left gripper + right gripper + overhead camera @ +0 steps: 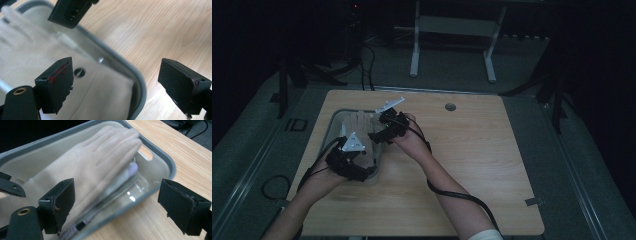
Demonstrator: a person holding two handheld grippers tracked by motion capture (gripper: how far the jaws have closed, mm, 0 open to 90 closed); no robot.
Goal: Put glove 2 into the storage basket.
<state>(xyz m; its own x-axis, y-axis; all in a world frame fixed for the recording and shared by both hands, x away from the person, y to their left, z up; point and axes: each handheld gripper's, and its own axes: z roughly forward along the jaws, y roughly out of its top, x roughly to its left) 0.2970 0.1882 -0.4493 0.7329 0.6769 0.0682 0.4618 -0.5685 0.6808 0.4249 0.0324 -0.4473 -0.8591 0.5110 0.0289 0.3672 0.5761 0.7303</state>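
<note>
Two tools poised over a clear bin holding a beige glove.

The translucent plastic bin [333, 131], rounded at its corners with a grey rim, sits on the left part of the pale wood-grain surface [472, 150]. Inside it lies a soft, matte beige glove [100, 157], fingers flat and together, with a thin lilac-tinted item [132, 168] just beside it. The left tool [125, 82] stands released, its blocky black jaws straddling the bin's rim. The right tool [120, 202] is likewise released, one jaw above the glove, the other above the wood.
</note>
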